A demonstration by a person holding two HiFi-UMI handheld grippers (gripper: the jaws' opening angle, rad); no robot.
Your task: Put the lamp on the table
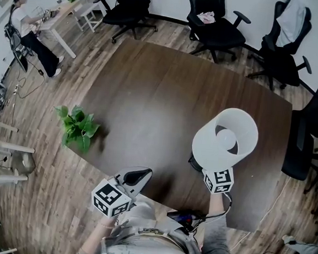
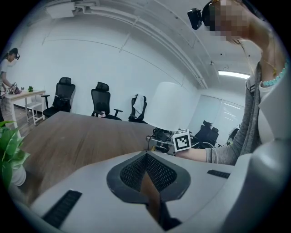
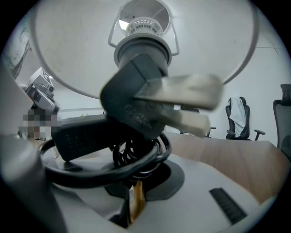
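The lamp (image 1: 226, 138) has a wide white shade and hangs over the near right part of the dark wooden table (image 1: 151, 90). My right gripper (image 1: 197, 165) is shut on it below the shade. In the right gripper view I look up into the shade (image 3: 68, 50). A black plug (image 3: 136, 107) and the coiled black cord (image 3: 113, 157) hang just above the jaws of my right gripper (image 3: 135, 184). My left gripper (image 1: 139, 176) is shut and holds nothing, at the table's near edge. From the left gripper (image 2: 146, 158) the lamp (image 2: 170, 107) shows to the right.
A potted green plant (image 1: 79, 125) stands at the table's left edge. Black office chairs (image 1: 217, 26) line the far and right sides. A person (image 1: 26, 29) sits at a white desk at the far left. The floor is wood.
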